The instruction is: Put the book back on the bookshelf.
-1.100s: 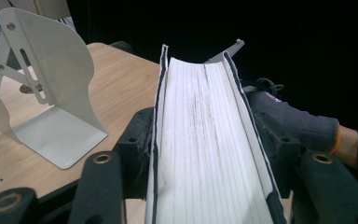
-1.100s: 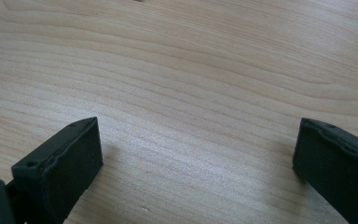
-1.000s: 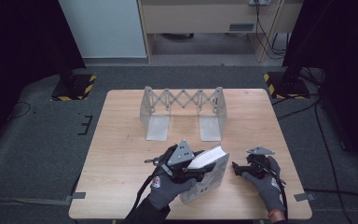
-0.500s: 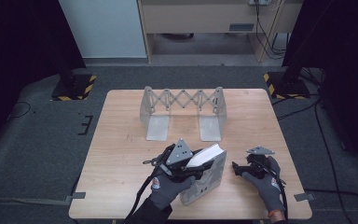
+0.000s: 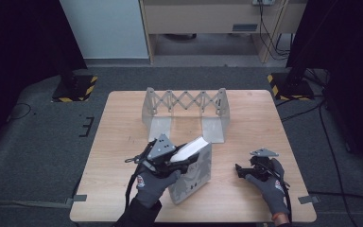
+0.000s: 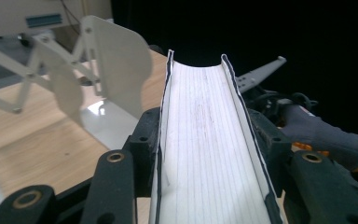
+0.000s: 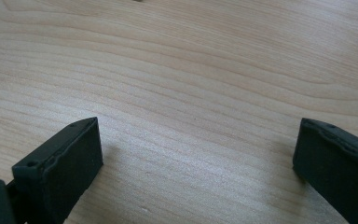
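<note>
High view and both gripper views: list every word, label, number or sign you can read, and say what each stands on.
Nothing can be read.
Book: the cover bears a pale pattern, and any lettering is too blurred to read.
Left glove: small red mark near the cuff, too small to read.
Cabinet: small label on the front, too small to read.

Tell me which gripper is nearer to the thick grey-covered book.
Left. The left gripper is clamped on the thick grey-covered book, its jaws pressing both covers. The right gripper sits apart to the book's right, open over the wooden table.
</note>
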Motion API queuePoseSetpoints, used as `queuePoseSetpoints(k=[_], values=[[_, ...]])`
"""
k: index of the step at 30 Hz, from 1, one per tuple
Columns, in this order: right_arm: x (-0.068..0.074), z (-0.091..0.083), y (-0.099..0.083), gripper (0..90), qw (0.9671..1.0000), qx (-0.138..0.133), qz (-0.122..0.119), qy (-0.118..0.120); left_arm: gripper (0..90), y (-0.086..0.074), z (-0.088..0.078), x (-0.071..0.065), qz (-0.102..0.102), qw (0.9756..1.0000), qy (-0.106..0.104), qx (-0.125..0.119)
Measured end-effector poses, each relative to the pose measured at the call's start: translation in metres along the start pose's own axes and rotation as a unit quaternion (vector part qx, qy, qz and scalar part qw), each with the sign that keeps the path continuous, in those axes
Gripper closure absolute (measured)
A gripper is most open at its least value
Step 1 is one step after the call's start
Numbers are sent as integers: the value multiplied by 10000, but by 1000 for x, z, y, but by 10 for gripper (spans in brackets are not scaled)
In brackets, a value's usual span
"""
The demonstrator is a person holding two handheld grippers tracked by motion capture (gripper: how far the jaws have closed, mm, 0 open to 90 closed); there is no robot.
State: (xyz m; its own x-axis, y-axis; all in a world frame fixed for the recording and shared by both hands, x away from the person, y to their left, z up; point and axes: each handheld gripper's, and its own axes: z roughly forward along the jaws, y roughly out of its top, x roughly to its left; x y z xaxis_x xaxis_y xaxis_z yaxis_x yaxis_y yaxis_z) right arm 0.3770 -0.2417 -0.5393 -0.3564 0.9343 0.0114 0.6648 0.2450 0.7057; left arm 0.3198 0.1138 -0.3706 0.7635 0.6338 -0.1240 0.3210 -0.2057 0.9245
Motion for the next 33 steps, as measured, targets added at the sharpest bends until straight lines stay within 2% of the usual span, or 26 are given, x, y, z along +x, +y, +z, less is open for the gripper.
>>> queuePoseSetpoints(k=[6, 11, 15, 17, 19, 24, 28, 31, 33], values=[[0, 0, 0, 17, 10000, 5, -18, 1, 519, 10, -26, 25, -161, 9989, 391, -191], [0, 0, 0, 17, 10000, 5, -17, 2, 519, 19, -41, 45, -223, 9961, 809, -253], [0, 0, 0, 17, 10000, 4, -17, 2, 519, 24, -48, 65, -437, 9937, 1010, -227], [0, 0, 0, 17, 10000, 5, -15, 2, 519, 26, -49, 75, -505, 9920, 1136, -223], [0, 0, 0, 17, 10000, 4, -14, 4, 519, 29, -50, 82, -446, 9903, 1295, -222], [0, 0, 0, 17, 10000, 4, -12, 2, 519, 35, -48, 99, -456, 9841, 1702, -223], [0, 0, 0, 17, 10000, 2, -7, 0, 520, 38, -42, 112, -551, 9807, 1864, -228], [0, 0, 0, 17, 10000, 4, -15, 2, 520, 40, -36, 125, -752, 9781, 1928, -196], [0, 0, 0, 17, 10000, 4, -15, 2, 520, 42, -31, 131, -803, 9774, 1944, -188]])
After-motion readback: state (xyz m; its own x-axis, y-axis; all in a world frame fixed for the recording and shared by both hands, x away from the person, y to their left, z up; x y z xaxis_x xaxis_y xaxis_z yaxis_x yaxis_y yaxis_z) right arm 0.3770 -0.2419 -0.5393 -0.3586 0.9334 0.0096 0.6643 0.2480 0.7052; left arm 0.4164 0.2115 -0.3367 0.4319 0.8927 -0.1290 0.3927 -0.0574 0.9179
